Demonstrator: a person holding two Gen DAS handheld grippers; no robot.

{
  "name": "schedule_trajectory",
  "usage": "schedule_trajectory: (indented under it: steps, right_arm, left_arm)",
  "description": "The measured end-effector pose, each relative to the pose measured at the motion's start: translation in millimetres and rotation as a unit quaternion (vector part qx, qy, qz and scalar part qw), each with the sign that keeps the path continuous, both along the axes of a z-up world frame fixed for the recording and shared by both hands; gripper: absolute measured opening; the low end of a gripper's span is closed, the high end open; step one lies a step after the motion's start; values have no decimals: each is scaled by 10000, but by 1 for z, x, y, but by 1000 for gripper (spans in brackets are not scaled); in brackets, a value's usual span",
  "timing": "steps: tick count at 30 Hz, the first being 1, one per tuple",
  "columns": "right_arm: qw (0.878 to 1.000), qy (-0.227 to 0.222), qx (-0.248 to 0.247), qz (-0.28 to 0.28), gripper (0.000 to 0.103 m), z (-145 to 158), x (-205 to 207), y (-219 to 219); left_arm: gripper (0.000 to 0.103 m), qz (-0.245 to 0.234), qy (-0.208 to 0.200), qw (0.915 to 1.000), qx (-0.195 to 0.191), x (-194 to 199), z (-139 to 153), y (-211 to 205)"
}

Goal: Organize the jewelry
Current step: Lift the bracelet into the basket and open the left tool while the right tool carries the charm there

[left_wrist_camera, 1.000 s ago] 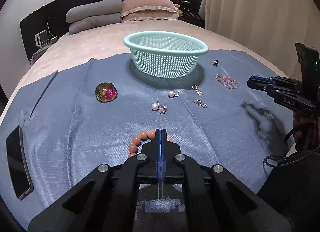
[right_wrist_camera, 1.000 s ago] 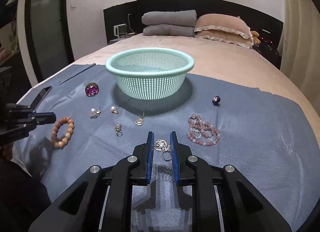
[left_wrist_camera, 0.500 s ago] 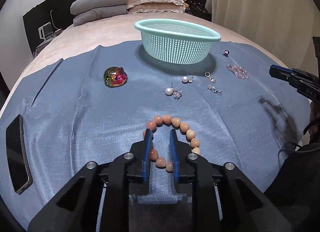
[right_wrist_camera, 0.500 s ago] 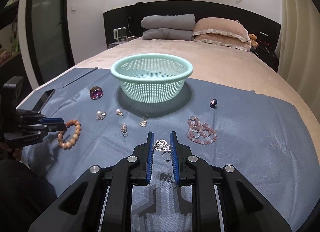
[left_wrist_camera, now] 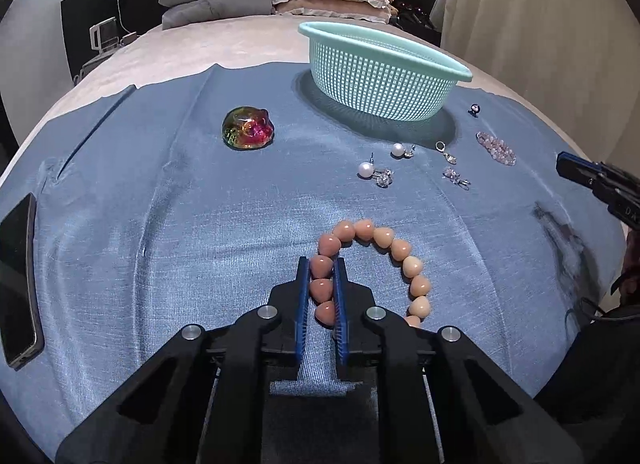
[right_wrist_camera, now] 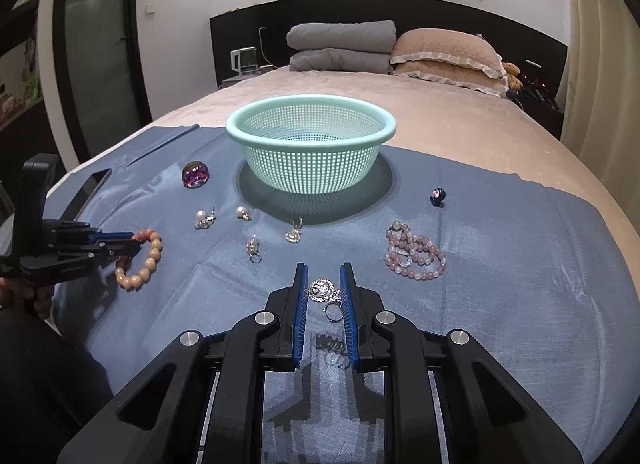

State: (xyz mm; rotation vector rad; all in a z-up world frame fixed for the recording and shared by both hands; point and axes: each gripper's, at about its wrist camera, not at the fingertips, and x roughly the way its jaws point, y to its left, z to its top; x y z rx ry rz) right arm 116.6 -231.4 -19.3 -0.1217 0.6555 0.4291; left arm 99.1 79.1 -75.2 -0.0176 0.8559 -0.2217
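Peach bead bracelet (left_wrist_camera: 376, 264) gripped by left tool (left_wrist_camera: 319, 264); mint mesh basket (left_wrist_camera: 380, 75) lies upper right.
Right tool (right_wrist_camera: 323, 292) grasping silver ring cluster (right_wrist_camera: 325, 294); basket straight ahead, upper centre.

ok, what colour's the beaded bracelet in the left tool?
Peach-orange beaded bracelet, clearest in the left wrist view, between the left tool's blue pads.

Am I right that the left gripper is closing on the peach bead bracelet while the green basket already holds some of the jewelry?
Not quite: the right wrist view shows the green basket empty. The left gripper does straddle the peach bead bracelet.
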Motion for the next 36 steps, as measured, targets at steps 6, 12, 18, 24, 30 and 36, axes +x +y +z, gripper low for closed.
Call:
schedule_trajectory:
  steps: [6, 12, 18, 24, 30, 36]
  right_arm:
    - [9999, -49, 111, -96, 15, 10, -3, -8]
    - [9995, -263, 160, -81, 15, 44, -1, -10]
    - [9979, -619, 166, 1, 15, 89, 12, -6]
    - [9949, -969, 231, 140, 15, 132, 40, 9]
    - [9936, -996, 465, 263, 15, 156, 91, 32]
    - [9946, -446, 927, 169, 16, 125, 147, 45]
  left_arm:
    - [12, -92, 22, 9994, -335, -1, 19, 2]
    - [12, -245, -292, 9991, -201, 6, 67, -7]
    - [12, -249, -612, 9976, -197, 25, 120, -10]
    - [12, -301, -869, 9955, -250, 59, 161, -19]
    - [12, -291, -915, 9948, -352, 109, 176, -35]
    - [12, -108, -620, 9953, -735, 166, 158, -48]
